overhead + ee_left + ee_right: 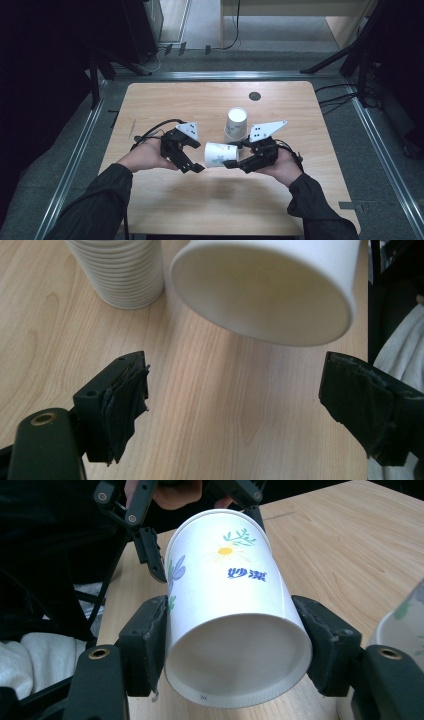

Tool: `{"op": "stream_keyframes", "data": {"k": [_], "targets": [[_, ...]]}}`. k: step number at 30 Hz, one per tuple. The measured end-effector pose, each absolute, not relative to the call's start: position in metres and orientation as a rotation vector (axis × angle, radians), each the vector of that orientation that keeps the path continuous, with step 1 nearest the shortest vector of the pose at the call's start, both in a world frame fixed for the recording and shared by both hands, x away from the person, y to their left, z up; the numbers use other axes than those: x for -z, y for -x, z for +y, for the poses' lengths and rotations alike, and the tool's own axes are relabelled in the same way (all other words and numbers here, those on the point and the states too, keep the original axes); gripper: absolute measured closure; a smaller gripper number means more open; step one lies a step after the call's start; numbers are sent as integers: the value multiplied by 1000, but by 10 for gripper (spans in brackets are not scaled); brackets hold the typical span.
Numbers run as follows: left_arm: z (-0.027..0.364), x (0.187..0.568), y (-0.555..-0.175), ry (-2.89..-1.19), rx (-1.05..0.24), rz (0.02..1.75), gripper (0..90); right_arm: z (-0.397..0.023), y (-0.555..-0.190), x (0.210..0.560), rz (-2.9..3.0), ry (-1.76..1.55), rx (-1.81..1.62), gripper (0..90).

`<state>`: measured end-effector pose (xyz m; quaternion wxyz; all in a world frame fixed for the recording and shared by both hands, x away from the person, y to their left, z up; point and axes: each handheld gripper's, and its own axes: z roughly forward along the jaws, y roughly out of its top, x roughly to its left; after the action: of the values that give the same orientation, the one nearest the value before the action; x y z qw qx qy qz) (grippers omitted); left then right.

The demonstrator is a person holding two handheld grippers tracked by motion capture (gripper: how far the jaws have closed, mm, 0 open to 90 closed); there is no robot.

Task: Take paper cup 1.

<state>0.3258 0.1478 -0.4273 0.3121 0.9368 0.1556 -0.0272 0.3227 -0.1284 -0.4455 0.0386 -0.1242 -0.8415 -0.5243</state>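
While my right gripper clamps a paper cup on its side above the table, my left gripper waits spread at its mouth. Next, I judge, comes taking its rim. Farther off stands the cup stack.

Cup stack crowds centre; table elsewhere open.

Bench: showing pale wood grain, smooth, matt.
Paper cup: looking like matt white paper, printed flowers.
Cup stack: showing ribbed white paper rims.
Jaws: wearing matt black, frayed padding.
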Motion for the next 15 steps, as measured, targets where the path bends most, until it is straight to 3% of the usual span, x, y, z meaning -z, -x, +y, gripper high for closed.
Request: {"op": "stream_keyframes", "data": {"k": [15], "targets": [[160, 448, -315, -2247, 88, 507, 129, -136, -326, 448, -2565, 404, 1612, 348]]}}
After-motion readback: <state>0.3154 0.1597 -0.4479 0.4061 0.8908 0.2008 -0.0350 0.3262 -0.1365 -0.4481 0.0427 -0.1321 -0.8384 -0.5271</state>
